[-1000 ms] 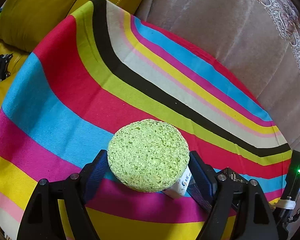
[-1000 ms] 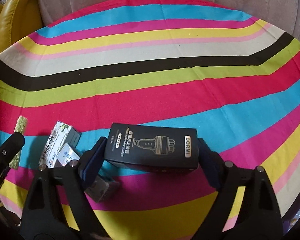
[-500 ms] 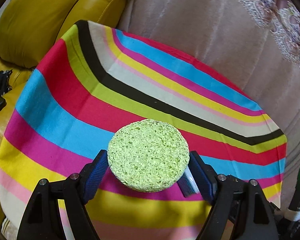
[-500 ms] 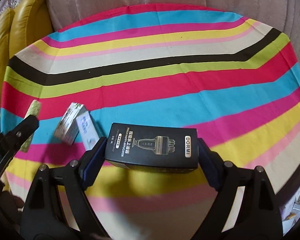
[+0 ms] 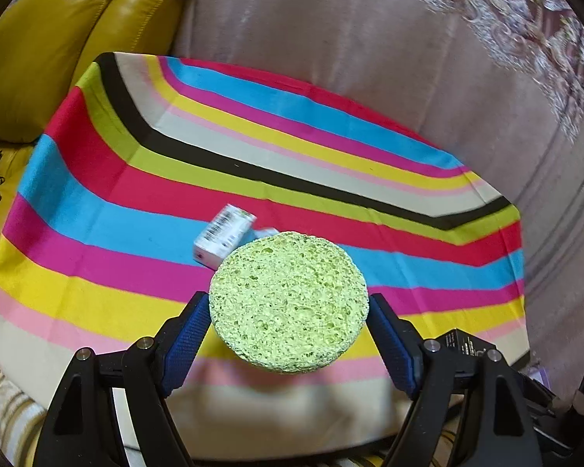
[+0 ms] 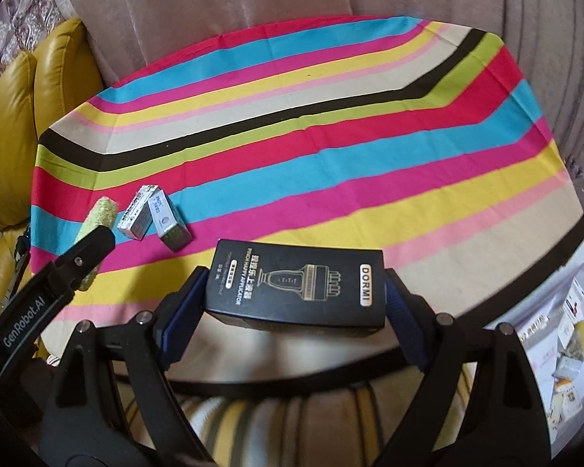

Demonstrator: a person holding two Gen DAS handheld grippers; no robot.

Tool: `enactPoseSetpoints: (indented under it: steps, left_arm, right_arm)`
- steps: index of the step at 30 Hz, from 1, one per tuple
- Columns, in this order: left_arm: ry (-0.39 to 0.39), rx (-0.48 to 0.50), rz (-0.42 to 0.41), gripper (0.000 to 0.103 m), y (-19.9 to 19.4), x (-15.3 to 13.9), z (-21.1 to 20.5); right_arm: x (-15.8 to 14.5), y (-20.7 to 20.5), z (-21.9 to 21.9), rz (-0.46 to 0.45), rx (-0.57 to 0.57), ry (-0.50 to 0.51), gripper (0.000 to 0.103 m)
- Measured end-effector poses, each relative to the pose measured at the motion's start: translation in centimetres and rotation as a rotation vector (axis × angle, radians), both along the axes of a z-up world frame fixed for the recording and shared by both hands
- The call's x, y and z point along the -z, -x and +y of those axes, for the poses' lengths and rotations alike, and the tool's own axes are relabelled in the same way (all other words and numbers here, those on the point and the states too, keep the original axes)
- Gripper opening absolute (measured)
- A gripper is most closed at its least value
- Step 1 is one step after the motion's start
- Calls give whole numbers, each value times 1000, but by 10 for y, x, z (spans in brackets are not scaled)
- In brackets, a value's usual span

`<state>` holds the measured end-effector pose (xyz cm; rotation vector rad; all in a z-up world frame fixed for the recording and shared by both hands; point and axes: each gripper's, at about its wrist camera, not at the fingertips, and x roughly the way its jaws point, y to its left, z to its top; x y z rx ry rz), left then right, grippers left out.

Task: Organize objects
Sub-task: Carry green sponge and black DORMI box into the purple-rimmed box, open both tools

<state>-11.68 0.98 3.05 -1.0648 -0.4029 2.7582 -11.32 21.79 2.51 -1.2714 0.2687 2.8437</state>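
Note:
A round green sponge (image 5: 288, 301) is clamped flat between the blue pads of my left gripper (image 5: 288, 330), held above the striped cloth (image 5: 136, 210). My right gripper (image 6: 294, 303) is shut on a black box (image 6: 296, 286) marked DORMI, held by its short ends over the cloth's (image 6: 331, 163) near edge. Two small white boxes (image 6: 153, 220) lie side by side on the cloth's left part; one small white box (image 5: 222, 235) shows just beyond the sponge. In the right wrist view the left gripper's finger (image 6: 78, 260) and the sponge's edge (image 6: 97, 222) appear at left.
The cloth covers a table set against a pinkish upholstered seat back (image 5: 370, 58). Yellow leather cushions (image 5: 58, 39) stand at the left. Cartons and clutter (image 6: 564, 334) lie on the floor at the right. A black device (image 5: 467, 346) sits beside my left gripper.
Both grippers have pulled back and risen with their loads, so the whole cloth and its near edge now show. The small white boxes have stayed on the cloth.

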Motion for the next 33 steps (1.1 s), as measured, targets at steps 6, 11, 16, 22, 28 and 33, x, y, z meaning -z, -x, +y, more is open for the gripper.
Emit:
enactPoseSetpoints:
  steps: [6,11,16,22,28,33]
  left_arm:
    - [6,83,-13,81,-23,-3,28]
    - [0,147,-32,81,-37,-3,50]
    - [11,233,-42,81,-51,-6,80]
    - [12,333,-66,81,-65,-6,115]
    - [37,468,-64,81,-82,-7,156]
    - [52,566,-71,81,-92,-7,187]
  right_arm:
    - [-5,-28,30,5,19,12,88]
    - [-6,-52,62,-9,58,21,88]
    - [-6,-71,93,-17,111,28,88]
    - [-2,-94,132,-42,175,2,88]
    - [5,-116,180,-73,276,-11,88]
    - [6,-130,210,-80,339,-8,88]
